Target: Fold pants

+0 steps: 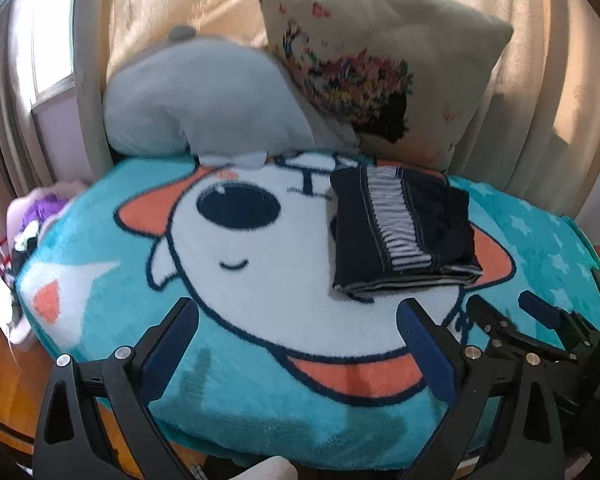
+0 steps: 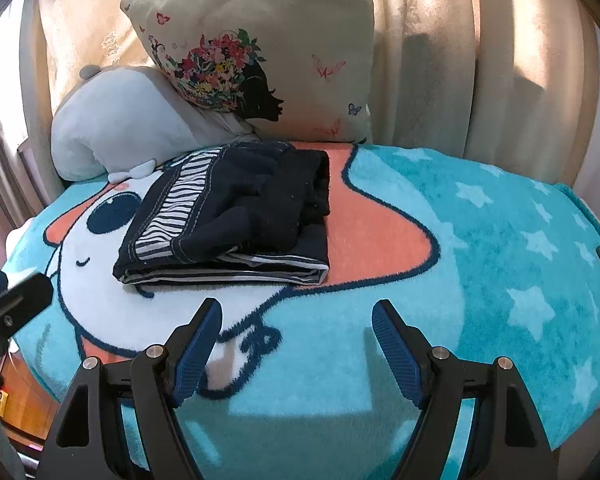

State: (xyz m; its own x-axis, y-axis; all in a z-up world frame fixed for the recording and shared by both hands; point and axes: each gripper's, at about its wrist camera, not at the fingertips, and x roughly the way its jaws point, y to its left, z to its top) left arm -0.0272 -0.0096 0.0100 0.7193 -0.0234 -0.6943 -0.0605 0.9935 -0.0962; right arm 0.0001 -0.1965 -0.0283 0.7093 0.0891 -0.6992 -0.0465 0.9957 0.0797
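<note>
The dark navy pants [image 1: 404, 228] with a striped side band lie folded in a compact stack on the teal cartoon blanket [image 1: 260, 412]. They also show in the right wrist view [image 2: 236, 216]. My left gripper [image 1: 298, 312] is open and empty, above the blanket just in front of the stack. My right gripper [image 2: 298, 314] is open and empty, in front of the stack and a little to its right. The right gripper also shows in the left wrist view [image 1: 512, 312] at the right edge.
A grey plush pillow [image 1: 204, 100] and a beige flowered cushion [image 1: 384, 64] lean against the curtain behind the blanket [image 2: 500, 264]. Clutter and a wooden floor [image 1: 4, 360] lie past the blanket's left edge.
</note>
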